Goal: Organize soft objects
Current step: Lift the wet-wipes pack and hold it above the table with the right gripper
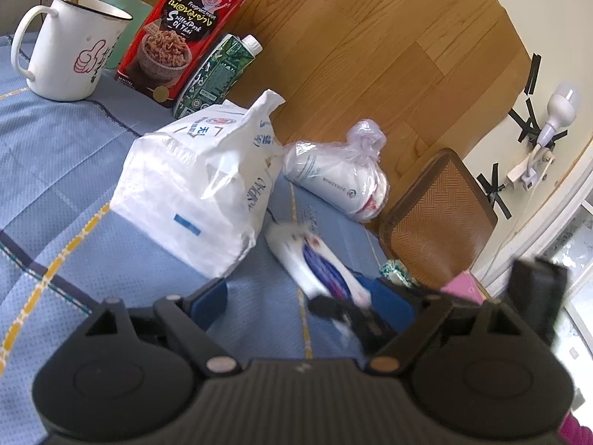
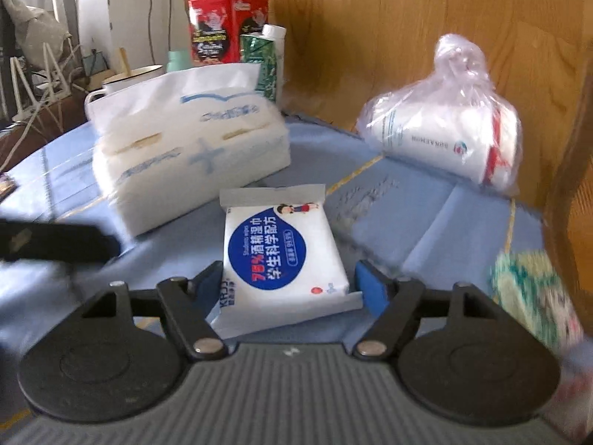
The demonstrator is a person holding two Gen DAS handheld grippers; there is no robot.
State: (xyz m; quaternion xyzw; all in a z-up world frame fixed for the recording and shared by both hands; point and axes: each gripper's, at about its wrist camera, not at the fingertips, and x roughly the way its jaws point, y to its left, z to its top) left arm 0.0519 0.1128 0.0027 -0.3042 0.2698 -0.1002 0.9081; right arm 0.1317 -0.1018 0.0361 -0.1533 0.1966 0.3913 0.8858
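A white and blue wet-wipe pack lies on the blue cloth between the wide-open jaws of my right gripper; the fingers do not press it. It also shows blurred in the left wrist view. A big white tissue pack sits behind it. A clear bag of white rolls lies at the right. My left gripper is open and empty, near the tissue pack. The right gripper appears as a dark shape at the right of the left wrist view.
A white mug, a red snack bag and a green carton stand at the back of the table. A wooden chair stands past the table's right edge. A green patterned packet lies at the right.
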